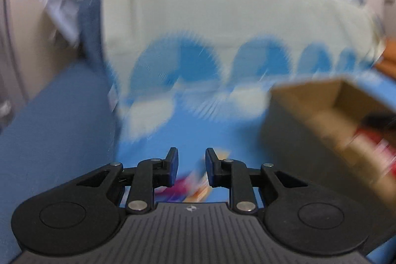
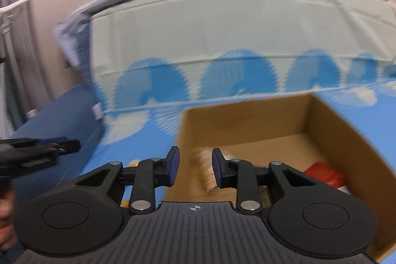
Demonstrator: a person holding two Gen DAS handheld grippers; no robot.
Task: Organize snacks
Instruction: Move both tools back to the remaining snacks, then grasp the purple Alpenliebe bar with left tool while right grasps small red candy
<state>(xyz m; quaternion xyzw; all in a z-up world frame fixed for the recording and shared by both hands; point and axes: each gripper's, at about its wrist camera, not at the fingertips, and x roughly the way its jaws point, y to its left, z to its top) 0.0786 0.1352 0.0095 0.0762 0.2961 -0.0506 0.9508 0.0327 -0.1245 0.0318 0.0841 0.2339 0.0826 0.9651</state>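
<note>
Snacks being sorted beside a cardboard box [image 2: 247, 120] on a blue patterned cloth [image 1: 198, 130].

Snacks are being seen in two places: a red packet [image 2: 324, 173] and a blurred tan packet [image 2: 206, 168] are lying inside the open box, while a purple and orange wrapper [image 1: 188, 186] is lying on the cloth just below the left tool [image 1: 191, 166]. Both tools are being held with a narrow gap between the pads and nothing is being gripped by either. The right tool [image 2: 195, 166] is being pointed at the near-left corner of the box. The left tool is also being caught at the left edge of the right view.
</note>
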